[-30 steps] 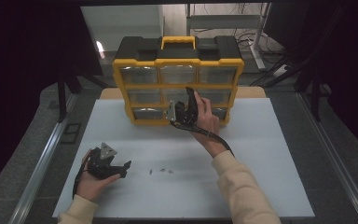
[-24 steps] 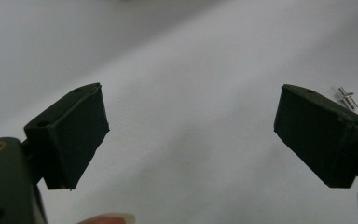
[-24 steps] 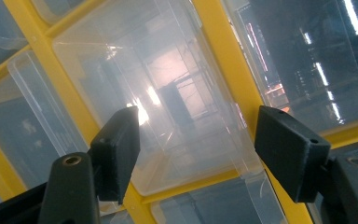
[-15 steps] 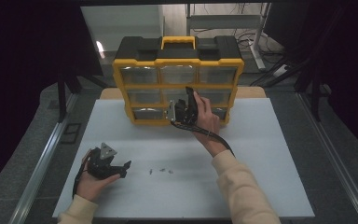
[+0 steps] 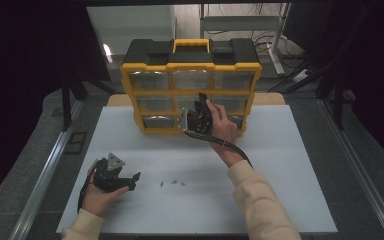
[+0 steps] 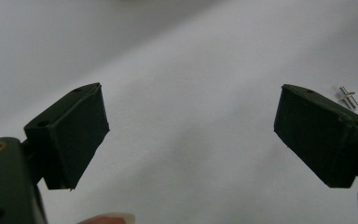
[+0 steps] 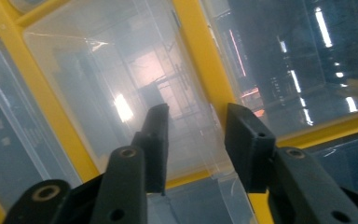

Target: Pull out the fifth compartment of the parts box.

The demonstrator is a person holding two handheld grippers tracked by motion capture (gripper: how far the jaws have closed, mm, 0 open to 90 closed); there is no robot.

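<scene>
A yellow and black organiser case [image 5: 190, 66] stands upright at the back of the white table, with clear drawers in its front. My right gripper [image 5: 187, 121] is held against the lower middle drawer. Seen in the right gripper view, the right gripper [image 7: 196, 114] has a clear drawer front [image 7: 121, 70] and a yellow divider [image 7: 200, 51] just ahead of it. Its jaws have just been closing, with clear plastic in the gap; no pad plainly presses on it. My left gripper [image 5: 132, 181] rests open on the table at the front left, and the left gripper [image 6: 189, 100] holds nothing.
Several small metal pins [image 5: 172, 183] lie on the white table [image 5: 280, 165] just right of the left gripper; one pin [image 6: 348, 97] lies beside its right jaw. A cable [image 5: 230, 146] trails from the right gripper along the forearm. Dark floor and rails flank the table.
</scene>
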